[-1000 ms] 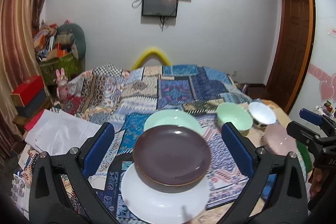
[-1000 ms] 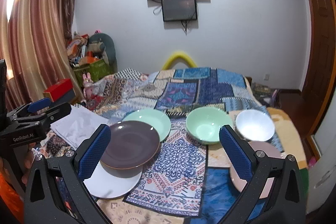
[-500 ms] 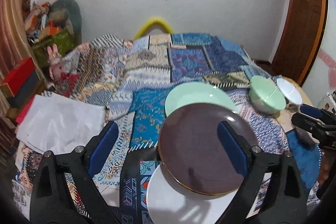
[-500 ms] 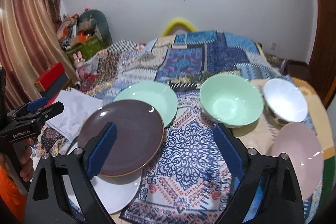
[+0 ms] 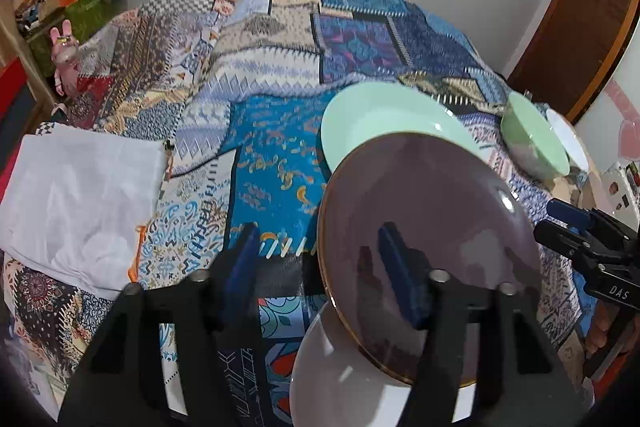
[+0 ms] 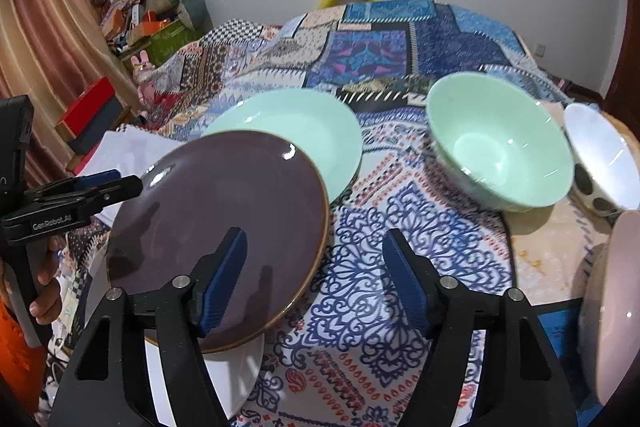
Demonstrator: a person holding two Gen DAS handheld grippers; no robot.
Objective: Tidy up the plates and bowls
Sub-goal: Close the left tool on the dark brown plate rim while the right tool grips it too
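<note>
1. Plates, left group: a brown plate point(image 6: 216, 251) rests tilted on a white plate point(image 6: 224, 383), its far edge just overlapping a pale green plate point(image 6: 316, 131), all on the patterned bedspread point(image 6: 400, 267).
2. Left gripper point(image 5: 316, 267): jaws closing, straddling the brown plate's left rim, one finger over the plate, one outside; pads not yet pressing.
3. Right gripper point(image 6: 316, 279): jaws closing, straddling the same plate's right rim; nothing gripped.
4. Bowls, right group: green bowl point(image 6: 500, 147), then white spotted bowl point(image 6: 604, 163), touching; pink plate point(image 6: 612, 307) nearest the edge.
5. Handling note: seat each rim deep between the pads, close both sides evenly and lift level, or the tilted brown plate may slide off.
</note>
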